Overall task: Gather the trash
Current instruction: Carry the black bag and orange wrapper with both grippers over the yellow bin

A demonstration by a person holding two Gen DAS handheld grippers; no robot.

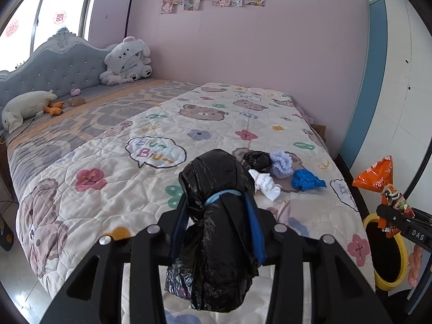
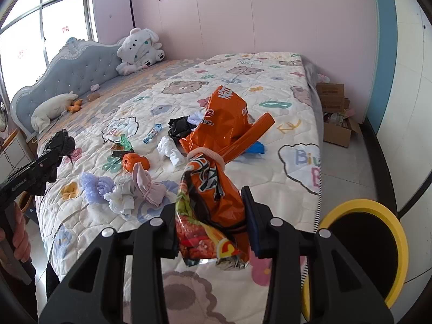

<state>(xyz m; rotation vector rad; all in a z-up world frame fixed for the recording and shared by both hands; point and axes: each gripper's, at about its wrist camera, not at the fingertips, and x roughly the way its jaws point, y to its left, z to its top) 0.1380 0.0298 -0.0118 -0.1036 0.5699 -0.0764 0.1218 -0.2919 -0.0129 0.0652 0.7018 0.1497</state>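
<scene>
Over the bed's edge, right gripper (image 2: 213,213) clamped a wrapper (image 2: 216,167) beside the bin (image 2: 399,232), likely for dropping; left gripper (image 1: 216,216) clamped a black bag (image 1: 216,216).

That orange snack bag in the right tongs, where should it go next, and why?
Probably a short swing to the right, over the yellow-rimmed bin, then let go. The right tongs are shut on the orange snack bag above the bed's edge, and the bin's open mouth sits just beside it on the floor.

Black bag bundle (image 1: 216,202) – blue-banded, held upright; orange snack wrappers (image 2: 216,172) – banded, upright, near yellow-rimmed bin (image 2: 378,243).
</scene>
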